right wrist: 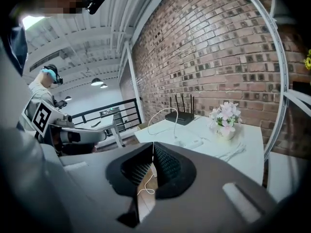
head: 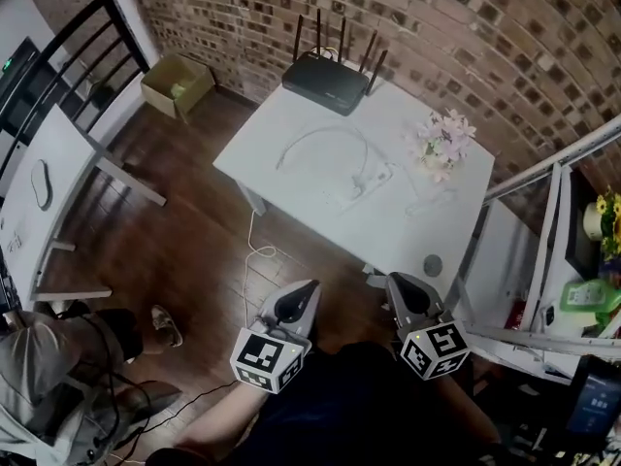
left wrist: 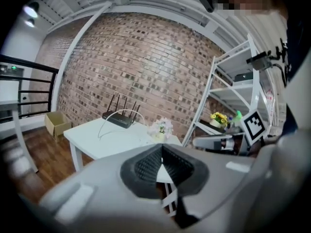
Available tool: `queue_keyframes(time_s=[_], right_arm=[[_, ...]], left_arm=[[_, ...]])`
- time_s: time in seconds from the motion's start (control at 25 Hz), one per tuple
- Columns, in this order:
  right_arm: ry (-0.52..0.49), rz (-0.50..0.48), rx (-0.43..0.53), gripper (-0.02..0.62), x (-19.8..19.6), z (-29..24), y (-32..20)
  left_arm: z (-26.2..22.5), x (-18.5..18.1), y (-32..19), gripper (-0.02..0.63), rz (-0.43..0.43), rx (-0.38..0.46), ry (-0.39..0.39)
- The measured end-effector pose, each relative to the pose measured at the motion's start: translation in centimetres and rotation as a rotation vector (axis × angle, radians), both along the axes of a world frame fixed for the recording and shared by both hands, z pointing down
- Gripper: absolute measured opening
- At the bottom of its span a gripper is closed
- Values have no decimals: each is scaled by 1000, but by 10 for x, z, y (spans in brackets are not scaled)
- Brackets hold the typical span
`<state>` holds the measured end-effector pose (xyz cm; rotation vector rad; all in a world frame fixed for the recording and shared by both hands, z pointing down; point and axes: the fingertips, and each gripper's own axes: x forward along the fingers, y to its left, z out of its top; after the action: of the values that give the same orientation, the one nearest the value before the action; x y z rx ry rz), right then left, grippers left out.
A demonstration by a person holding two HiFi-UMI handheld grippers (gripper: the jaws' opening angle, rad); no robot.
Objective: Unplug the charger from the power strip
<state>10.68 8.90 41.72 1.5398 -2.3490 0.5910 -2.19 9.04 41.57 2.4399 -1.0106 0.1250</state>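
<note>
A white power strip (head: 367, 177) lies in the middle of the white table (head: 291, 178). A small white charger (head: 360, 184) appears to be plugged into it, and its white cable (head: 320, 132) loops toward the router. The strip also shows in the right gripper view, power strip (right wrist: 195, 142), with the cable (right wrist: 160, 114) arching above it. My left gripper (head: 309, 287) and right gripper (head: 396, 282) hang side by side over the floor, short of the table's near edge. Both are shut and hold nothing. In their own views, the left gripper (left wrist: 162, 147) and right gripper (right wrist: 153, 144) point at the table.
On the table stand a black router (head: 326, 81) at the back and a pot of flowers (head: 444, 144) at the right. A white shelf rack (head: 543, 250) is to the right, a cardboard box (head: 178, 83) and a second desk (head: 49, 178) to the left. A person (head: 44, 367) is at lower left.
</note>
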Motion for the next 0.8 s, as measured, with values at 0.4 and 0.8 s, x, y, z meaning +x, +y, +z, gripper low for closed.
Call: queue_keyframes(time_s=[0.4, 0.8], right_arm=[[74, -67, -66, 14, -5, 40, -67], [89, -197, -110, 115, 2, 90, -140]], left_arm=[[19, -3, -52, 6, -35, -47, -9], [28, 30, -121, 6, -120, -35, -95]])
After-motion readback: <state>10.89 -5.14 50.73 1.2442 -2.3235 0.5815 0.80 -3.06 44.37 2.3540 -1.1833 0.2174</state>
